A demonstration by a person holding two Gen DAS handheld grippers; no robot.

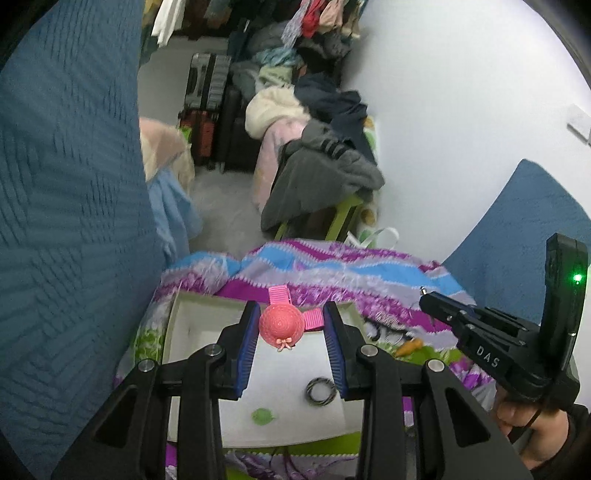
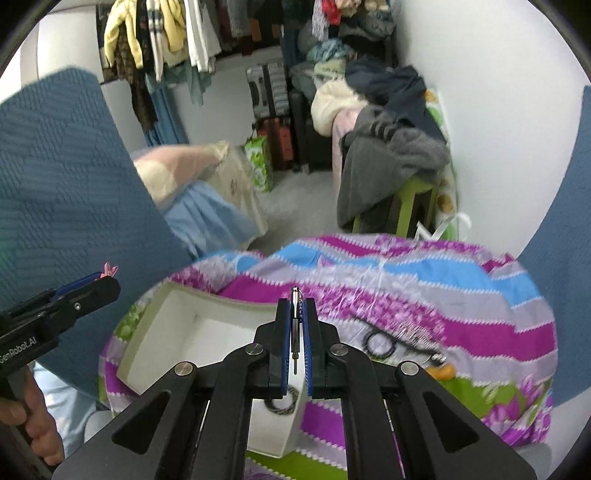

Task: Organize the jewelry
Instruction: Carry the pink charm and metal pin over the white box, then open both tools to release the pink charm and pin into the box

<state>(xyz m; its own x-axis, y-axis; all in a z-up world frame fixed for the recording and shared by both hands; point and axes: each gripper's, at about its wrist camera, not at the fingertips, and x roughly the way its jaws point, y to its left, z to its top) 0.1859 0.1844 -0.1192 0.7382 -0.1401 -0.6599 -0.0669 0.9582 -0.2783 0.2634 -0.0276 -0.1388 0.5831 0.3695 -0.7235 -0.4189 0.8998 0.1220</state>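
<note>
a: looking down past the left gripper (image 1: 291, 325), what is seen first?

b: a pink hat hair clip (image 1: 282, 325) is held between its blue pads, part way open around it. under it the white box (image 1: 192, 325) is seen, open at the top. a dark ring band (image 1: 320, 392) and a small green leaf shape (image 1: 263, 417) are laid on the box floor.

a: and the right gripper (image 2: 295, 332)?

b: its fingers are almost shut, and a thin silver metal piece with a little chain (image 2: 294, 325) is pinched between them. it is held up over the near right corner of the white box (image 2: 162, 332). the same dark ring band (image 2: 282, 400) is seen below, inside the box.

a: what is the box set on?

b: a striped cloth (image 2: 443, 295) in purple, blue and grey. a black loop (image 2: 378, 341) is laid on the cloth, just right of the box.

a: and farther back?

b: a green stool (image 2: 410, 199) heaped with grey clothes is seen by the white wall. suitcases (image 2: 271, 110) are stood behind it, and hanging clothes (image 2: 162, 33) are seen at the very back.
</note>
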